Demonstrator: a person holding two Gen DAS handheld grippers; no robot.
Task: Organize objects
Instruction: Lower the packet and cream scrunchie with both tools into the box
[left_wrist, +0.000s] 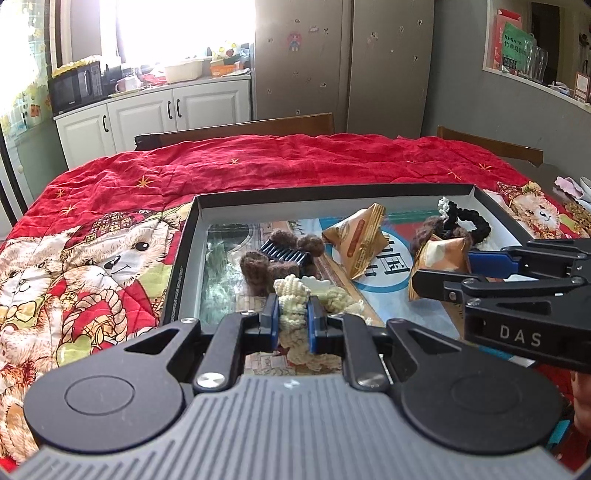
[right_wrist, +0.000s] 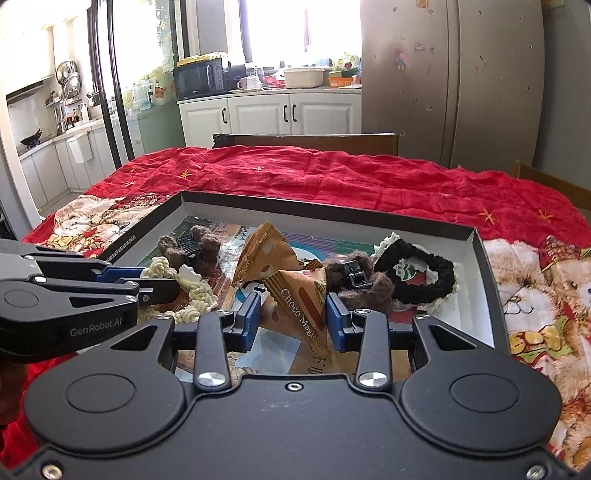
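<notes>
Now, left claw (left_wrist: 291, 321) gripping cream knitted scrunchie (left_wrist: 291, 295), right claw (right_wrist: 295, 321) clamping tan snack packet (right_wrist: 303, 306).

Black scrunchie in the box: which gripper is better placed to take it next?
Right, probably. The black scrunchie lies just beyond the right gripper, though a snack packet sits between its fingers; the left gripper pinches cream hair clip.

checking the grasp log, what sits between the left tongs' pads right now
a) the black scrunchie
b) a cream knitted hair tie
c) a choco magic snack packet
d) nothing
b: in the left wrist view the left tongs have their blue pads pressed on either side of the cream knitted hair tie in the box.
</notes>
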